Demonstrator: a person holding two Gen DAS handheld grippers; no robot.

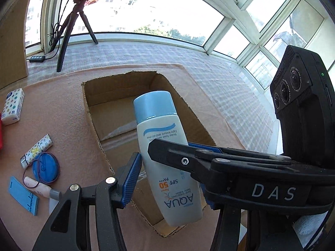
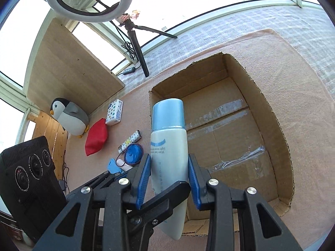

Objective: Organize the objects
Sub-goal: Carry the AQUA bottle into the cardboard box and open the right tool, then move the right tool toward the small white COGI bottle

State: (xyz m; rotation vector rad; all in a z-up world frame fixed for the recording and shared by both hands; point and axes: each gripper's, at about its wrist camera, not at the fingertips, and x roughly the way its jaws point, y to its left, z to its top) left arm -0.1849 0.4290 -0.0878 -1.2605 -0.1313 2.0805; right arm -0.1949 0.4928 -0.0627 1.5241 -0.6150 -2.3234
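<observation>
Right gripper pinched the bottle over the box. Left gripper also clamped it; box floor bare.

My worktop wears a pink cloth; on it the open cardboard box, with red pouch, plush penguin and tissue packs toward nine o'clock.

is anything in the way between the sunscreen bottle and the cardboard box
Nothing visible. The sunscreen bottle hangs over the open cardboard box, gripped between the right gripper fingers, with the left gripper also around it. The visible box floor below shows only tape.
</observation>
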